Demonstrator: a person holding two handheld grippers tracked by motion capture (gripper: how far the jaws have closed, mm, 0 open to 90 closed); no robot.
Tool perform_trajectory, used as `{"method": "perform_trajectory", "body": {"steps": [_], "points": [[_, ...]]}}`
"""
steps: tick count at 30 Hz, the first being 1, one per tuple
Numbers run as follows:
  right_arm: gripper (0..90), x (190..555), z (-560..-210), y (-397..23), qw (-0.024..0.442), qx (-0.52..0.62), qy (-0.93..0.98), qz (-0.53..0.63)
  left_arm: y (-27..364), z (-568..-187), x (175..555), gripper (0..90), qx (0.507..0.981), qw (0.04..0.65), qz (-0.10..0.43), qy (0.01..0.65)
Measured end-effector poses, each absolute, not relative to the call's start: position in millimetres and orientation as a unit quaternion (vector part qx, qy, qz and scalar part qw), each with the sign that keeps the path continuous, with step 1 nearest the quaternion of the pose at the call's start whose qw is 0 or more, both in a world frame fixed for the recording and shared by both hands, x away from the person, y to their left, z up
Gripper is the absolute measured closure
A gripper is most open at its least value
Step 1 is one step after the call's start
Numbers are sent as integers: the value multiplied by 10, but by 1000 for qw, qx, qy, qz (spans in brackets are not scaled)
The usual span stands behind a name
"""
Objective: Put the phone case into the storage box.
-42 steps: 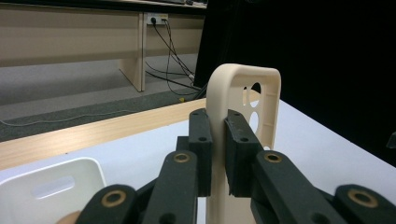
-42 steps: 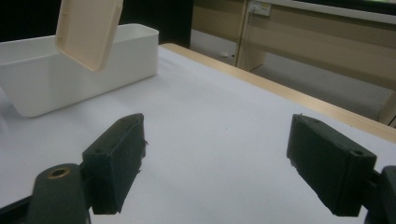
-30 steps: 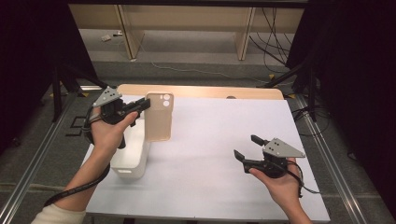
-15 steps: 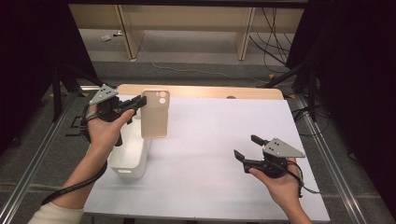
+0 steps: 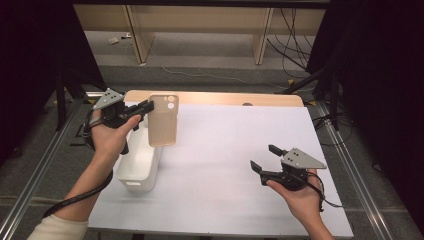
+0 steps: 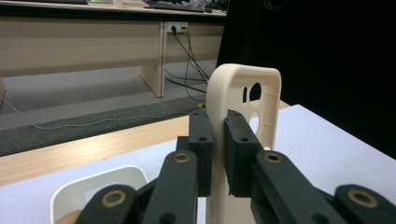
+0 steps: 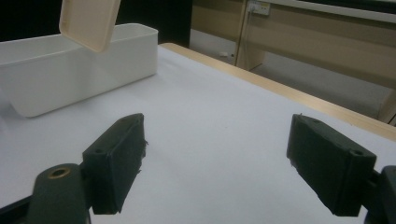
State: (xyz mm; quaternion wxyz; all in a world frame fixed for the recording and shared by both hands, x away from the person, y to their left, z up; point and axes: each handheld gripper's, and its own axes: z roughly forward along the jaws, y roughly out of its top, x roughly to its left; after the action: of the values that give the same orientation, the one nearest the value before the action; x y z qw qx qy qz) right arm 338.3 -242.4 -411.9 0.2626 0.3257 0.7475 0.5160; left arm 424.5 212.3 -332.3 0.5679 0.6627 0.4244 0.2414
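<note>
A white rectangular bin is sitting on the left part of the white table, and everything here is placed against it. The left gripper is hovering above the bin's far end, its two black jaws pressing closed on one long edge of a beige phone case, which is hanging upright in the air over the bin's far right corner, not touching it. In the left gripper view the case is showing its camera cut-outs near the top, and the bin's rounded white rim is peeking in below the jaws. What is showing of the bin's inside in the high view is looking bare (the left hand is covering part of the opening, so the far end cannot be judged). The right gripper is hanging well to the right of the bin, low over the table, held in the right hand, its jaws standing wide apart with nothing between them. In the right gripper view the bin is lying beyond the jaws, with the lower end of the case hanging above it.
</note>
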Motion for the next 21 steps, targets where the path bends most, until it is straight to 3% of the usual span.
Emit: {"method": "perform_trajectory", "body": {"steps": [21], "points": [[207, 3385, -4124, -2424, 262, 326, 747, 517, 2195, -3313, 4317, 823, 660, 565, 251, 427]]}}
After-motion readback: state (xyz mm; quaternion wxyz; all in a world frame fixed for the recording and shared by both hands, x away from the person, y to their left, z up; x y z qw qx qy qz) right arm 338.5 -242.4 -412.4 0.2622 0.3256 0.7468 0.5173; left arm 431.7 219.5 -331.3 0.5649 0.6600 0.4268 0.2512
